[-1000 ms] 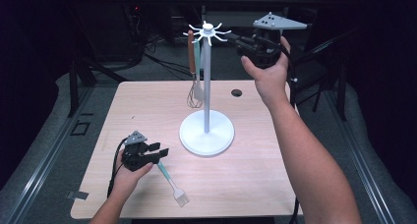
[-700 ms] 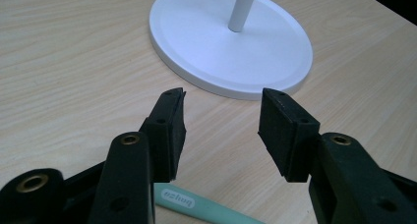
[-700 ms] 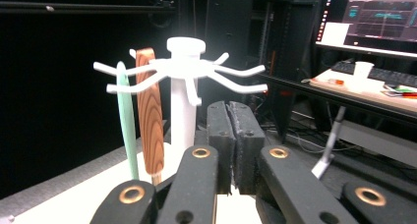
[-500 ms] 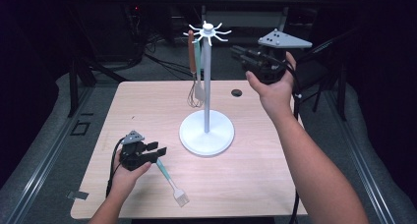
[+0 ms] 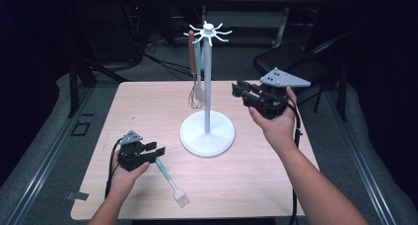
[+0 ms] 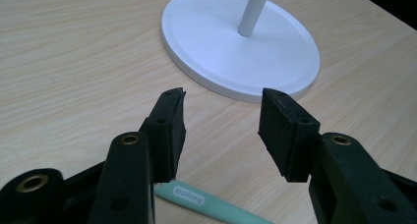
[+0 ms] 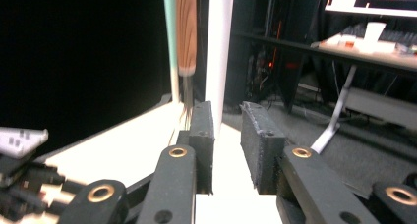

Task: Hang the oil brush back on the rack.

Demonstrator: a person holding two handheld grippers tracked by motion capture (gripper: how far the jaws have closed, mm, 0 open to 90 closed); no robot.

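A white stand (image 5: 207, 87) with hook arms at its top rises from a round base (image 5: 207, 134) on the wooden table (image 5: 148, 111). From the hooks hang a wooden-handled whisk (image 5: 193, 62) and a teal-handled utensil (image 7: 169, 32). A teal-handled brush (image 5: 171, 181) lies flat near the front edge. My left gripper (image 5: 154, 151) stands open low over the brush's handle (image 6: 211, 207), apart from it. My right gripper (image 5: 241, 93) hovers right of the pole (image 7: 219, 47) at mid height. Its jaws have just been opening, and nothing is between them.
A black chair (image 5: 281, 59) stands behind the table's far right corner. Dark equipment and cables fill the floor beyond the far edge. A desk with a screen (image 7: 373, 3) shows in the right gripper view.
My right hand has dropped from the top of the stand to mid-pole height, and its jaws have parted. The left hand and the brush have stayed put.
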